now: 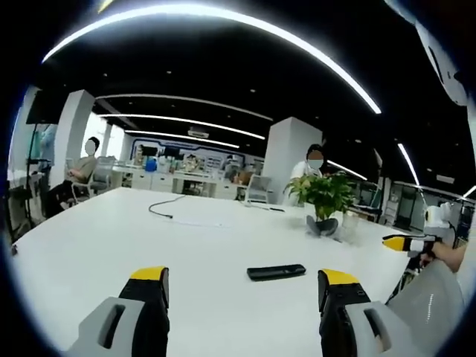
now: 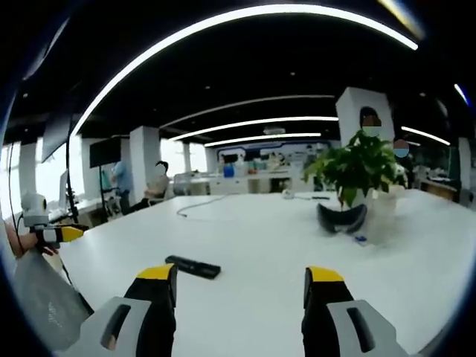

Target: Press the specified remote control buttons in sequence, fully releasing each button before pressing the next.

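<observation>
Above the table, both grippers hover level (fingers apart)

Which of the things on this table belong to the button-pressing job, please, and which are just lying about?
For the job:
remote control, lying flat on the white table
left gripper and right gripper, both open

Lying about:
potted plant
dark object at its base
cable
</observation>
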A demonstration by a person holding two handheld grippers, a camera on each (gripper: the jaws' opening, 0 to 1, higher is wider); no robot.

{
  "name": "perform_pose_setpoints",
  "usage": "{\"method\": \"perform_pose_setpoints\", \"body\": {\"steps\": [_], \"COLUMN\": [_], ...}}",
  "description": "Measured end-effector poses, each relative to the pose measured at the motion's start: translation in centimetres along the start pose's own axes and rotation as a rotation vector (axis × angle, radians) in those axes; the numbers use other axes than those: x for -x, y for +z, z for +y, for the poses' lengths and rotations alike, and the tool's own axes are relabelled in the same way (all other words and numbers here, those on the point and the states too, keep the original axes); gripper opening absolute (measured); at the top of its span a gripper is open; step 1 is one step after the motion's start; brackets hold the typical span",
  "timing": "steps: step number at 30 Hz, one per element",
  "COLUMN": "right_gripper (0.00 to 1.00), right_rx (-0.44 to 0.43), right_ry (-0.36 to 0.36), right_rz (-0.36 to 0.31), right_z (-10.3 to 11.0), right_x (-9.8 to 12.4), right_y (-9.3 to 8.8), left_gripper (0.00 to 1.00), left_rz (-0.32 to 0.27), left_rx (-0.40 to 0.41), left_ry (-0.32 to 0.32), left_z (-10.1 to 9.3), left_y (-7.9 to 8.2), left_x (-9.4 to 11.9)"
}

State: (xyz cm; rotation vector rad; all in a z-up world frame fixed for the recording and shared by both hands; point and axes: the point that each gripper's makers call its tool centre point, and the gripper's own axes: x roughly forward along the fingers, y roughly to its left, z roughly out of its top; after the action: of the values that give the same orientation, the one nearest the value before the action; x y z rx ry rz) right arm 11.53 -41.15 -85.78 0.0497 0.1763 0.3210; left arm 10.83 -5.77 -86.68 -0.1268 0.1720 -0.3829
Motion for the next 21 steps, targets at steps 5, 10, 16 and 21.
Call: {"method": "perform_pose_setpoints", "body": {"steps": [5, 10, 16, 21], "right_gripper": [0.69, 0.69, 0.67, 0.66], "right_rx": [0.006, 0.008, 0.014, 0.067], "right_ry": [0.002, 0.009, 0.03, 0.02], "right_rz": [0.021, 0.005, 0.031, 0.057], "right_z": [0.0, 0.3, 0.9, 0.9], "right_x": [-0.1, -0.2, -0.4, -0.5], "right_y": [-0.4, -0.1, -0.4, -0.7], "left_gripper": [0.87, 0.87, 0.86, 0.85], "left_rz": [-0.045, -0.029, -0.063, -0.104], "left_rx": [0.03, 0.004, 0.025, -0.018], "left_ry": [0.009, 0.001, 0.035, 0.027], "left_z": [0.0, -0.2, 0.7, 0.6], "left_y": [0.9, 0.7, 1.3, 1.9], "left_x": [0.1, 0.0, 0.4, 0.5]}}
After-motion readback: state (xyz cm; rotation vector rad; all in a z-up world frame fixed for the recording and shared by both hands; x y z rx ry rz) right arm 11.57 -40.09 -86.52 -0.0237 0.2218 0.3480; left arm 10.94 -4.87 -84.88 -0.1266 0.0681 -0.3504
